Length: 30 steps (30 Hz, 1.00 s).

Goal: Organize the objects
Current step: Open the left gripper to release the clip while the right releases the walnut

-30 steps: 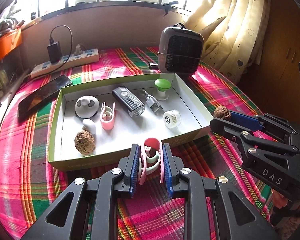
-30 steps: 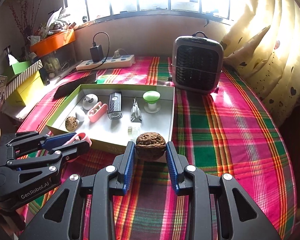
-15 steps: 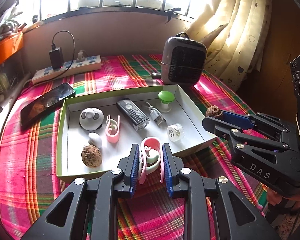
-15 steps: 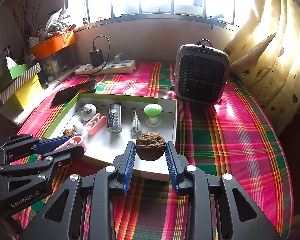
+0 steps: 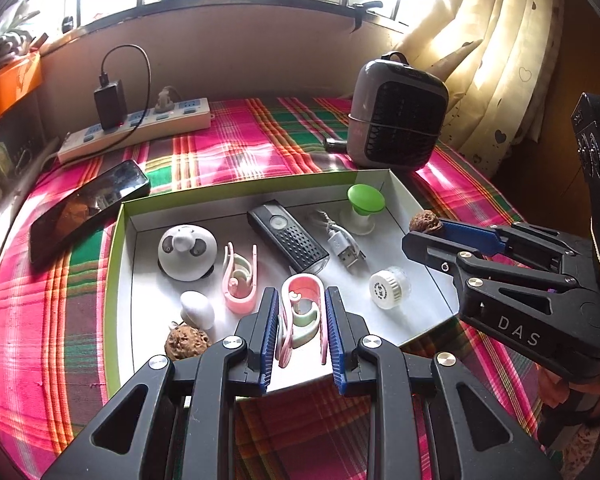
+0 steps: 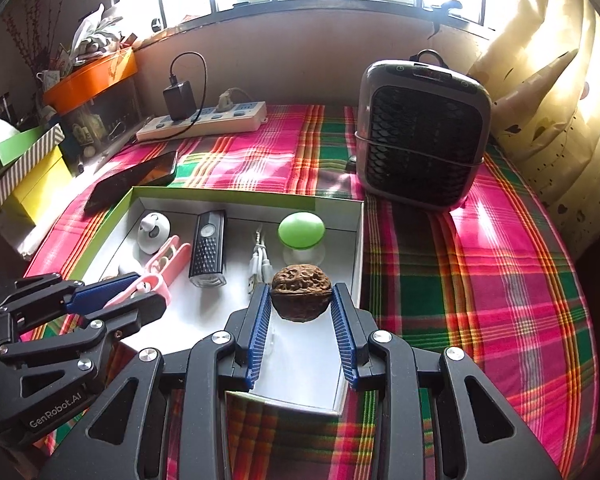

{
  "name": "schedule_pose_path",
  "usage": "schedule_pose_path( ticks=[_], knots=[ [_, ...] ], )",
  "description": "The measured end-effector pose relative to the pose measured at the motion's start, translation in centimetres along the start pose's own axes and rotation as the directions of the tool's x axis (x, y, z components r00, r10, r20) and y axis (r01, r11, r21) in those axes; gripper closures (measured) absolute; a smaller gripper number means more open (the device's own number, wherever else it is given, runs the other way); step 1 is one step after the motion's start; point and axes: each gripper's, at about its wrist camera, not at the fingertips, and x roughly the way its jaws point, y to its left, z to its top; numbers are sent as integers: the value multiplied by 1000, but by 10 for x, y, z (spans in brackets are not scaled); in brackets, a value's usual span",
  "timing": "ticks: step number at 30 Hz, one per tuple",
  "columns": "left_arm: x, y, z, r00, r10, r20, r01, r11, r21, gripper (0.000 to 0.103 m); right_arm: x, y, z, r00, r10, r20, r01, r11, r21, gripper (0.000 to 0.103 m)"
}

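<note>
Left gripper (image 5: 300,320) pinches the pink clip (image 5: 302,312) low-center, over the box (image 5: 120,280); right gripper (image 6: 300,312) squeezes a walnut (image 6: 301,298) mid-frame, fingers barely apart.

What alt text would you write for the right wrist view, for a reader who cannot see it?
The right gripper holds a brown walnut over an open white box of small items on a plaid tablecloth. At left, the left gripper holds a pink clip; a grey heater stands behind.
</note>
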Motion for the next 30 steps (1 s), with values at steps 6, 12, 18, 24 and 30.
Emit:
schedule_pose_path(
  ticks=[6,12,18,24,30],
  knots=[
    [15,2,1,1000,2,-25,-3,1000,-5,82,17,-3,3,999,-15,-30,15,1000,-1,70],
    [26,6,0,999,-1,-47,0,1000,-25,82,23,2,4,999,-15,-40,14,1000,-22,70],
    [30,6,-1,999,-4,-54,3,1000,-29,82,31,6,5,999,-17,-50,15,999,-39,70],
    [32,7,0,999,-2,-50,0,1000,-29,82,34,10,5,998,-20,-55,18,999,-47,70],
    [32,7,0,999,0,-50,-1,1000,-26,81,35,11,5,998,-28,-53,26,998,-52,70]
  ],
)
